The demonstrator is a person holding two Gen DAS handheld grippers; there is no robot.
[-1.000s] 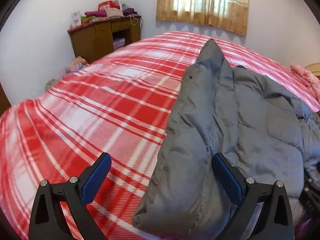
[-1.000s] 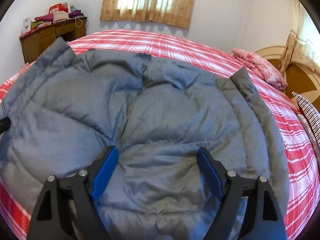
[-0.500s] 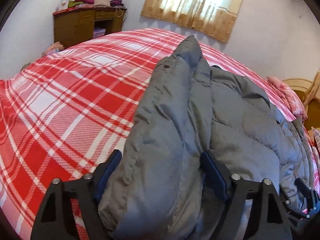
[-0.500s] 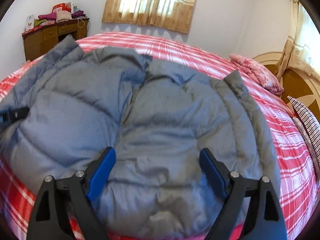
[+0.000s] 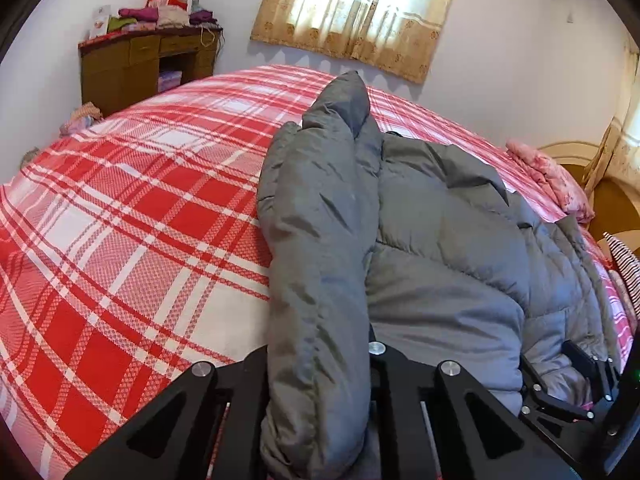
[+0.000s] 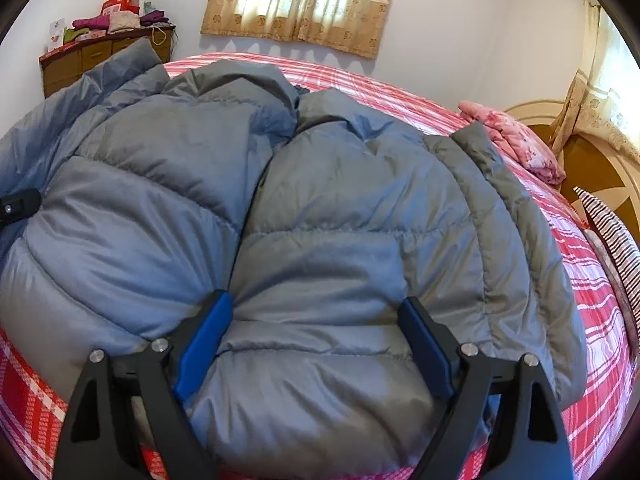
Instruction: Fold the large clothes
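Left wrist: tongs (image 5: 318, 364) pinch puffy quilted jacket (image 5: 440, 240).

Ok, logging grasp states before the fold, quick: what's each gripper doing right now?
Left gripper: just closed, shut on the grey puffer jacket at its edge.
Right gripper: open, its blue pads either side of the jacket's hem, not gripping.

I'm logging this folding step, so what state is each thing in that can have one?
grey puffer jacket: spread on the bed, not yet folded.
left sleeve: bunched into a ridge, pinched at its near end.
left gripper: just closed, shut on the sleeve.
right gripper: open, fingers astride the jacket hem.
curtain: drawn, backlit.
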